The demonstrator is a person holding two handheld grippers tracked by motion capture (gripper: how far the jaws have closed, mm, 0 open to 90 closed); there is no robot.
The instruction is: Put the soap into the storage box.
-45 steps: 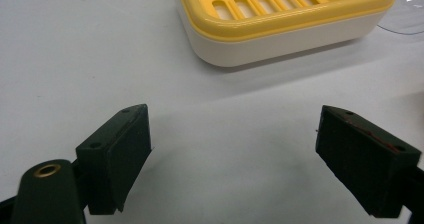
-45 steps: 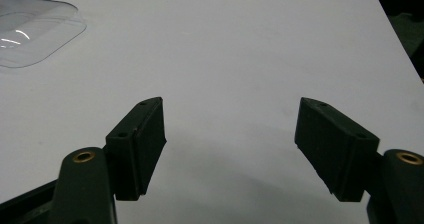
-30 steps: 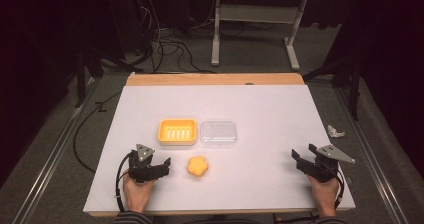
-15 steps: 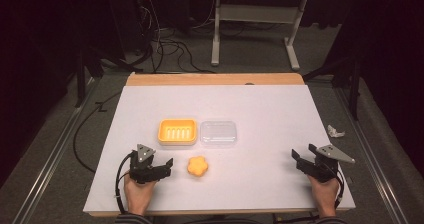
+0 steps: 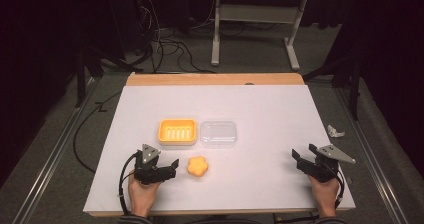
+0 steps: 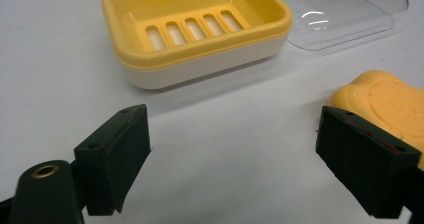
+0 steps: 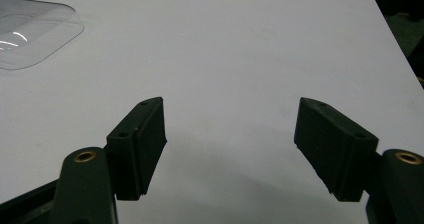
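A yellow soap dish (image 5: pixel 177 131) with a slotted floor sits mid-table, and its clear plastic lid (image 5: pixel 218 133) lies right beside it. In front of them lies an orange flower-shaped soap (image 5: pixel 198 166). My left gripper (image 5: pixel 173 165) rests at the front left, open, its tips just left of the soap. In the left gripper view the soap (image 6: pixel 387 104) lies behind the right-hand jaw, with the dish (image 6: pixel 195 29) and lid (image 6: pixel 340 9) beyond. My right gripper (image 5: pixel 299 158) rests open at the front right, and in the right gripper view (image 7: pixel 230 144) nothing lies between its jaws.
The white table top (image 5: pixel 270 109) has a wooden strip along its far edge. A crumpled white scrap (image 5: pixel 335 131) lies just off the right edge. Cables (image 5: pixel 165 44) and a metal stand (image 5: pixel 255 34) are on the floor beyond the table.
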